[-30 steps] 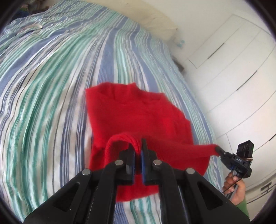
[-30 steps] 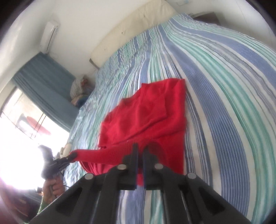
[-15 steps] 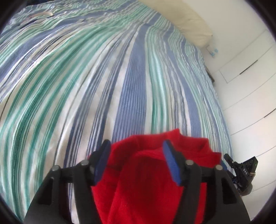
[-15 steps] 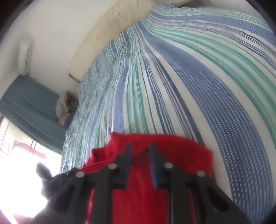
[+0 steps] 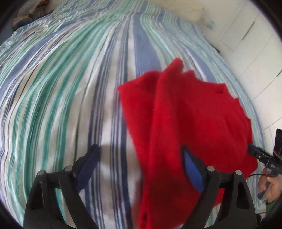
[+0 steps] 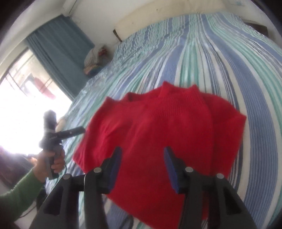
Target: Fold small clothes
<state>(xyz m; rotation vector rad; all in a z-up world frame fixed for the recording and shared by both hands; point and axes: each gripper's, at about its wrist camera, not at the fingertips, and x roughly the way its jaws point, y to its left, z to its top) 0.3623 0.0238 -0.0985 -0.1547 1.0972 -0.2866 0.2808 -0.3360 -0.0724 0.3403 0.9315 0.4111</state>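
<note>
While you look down your left gripper (image 5: 141, 163), its jaws stand wide apart and have just been opening, with nothing clamped in them. The red sweater (image 5: 185, 123) lies folded on the striped bedspread (image 5: 61, 88); its near edge runs past the right finger (image 5: 193, 170), and the left finger (image 5: 87, 165) hangs over bare stripes. At the far right edge you can see your other gripper (image 5: 260, 155), close beside the sweater's right edge, and the hand (image 5: 269, 186) that holds it.

From your right gripper (image 6: 142, 167), the jaws are partly apart and have also just been opening; they hover over the sweater (image 6: 167, 126) without pinching any cloth. The garment lies with its collar pointing toward the headboard (image 6: 167, 15). Your left gripper (image 6: 75, 131) points at the sweater's left edge, held by a hand (image 6: 51, 162) in a green sleeve (image 6: 19, 195). A blue curtain (image 6: 60, 49) hangs by the bright window.
</note>
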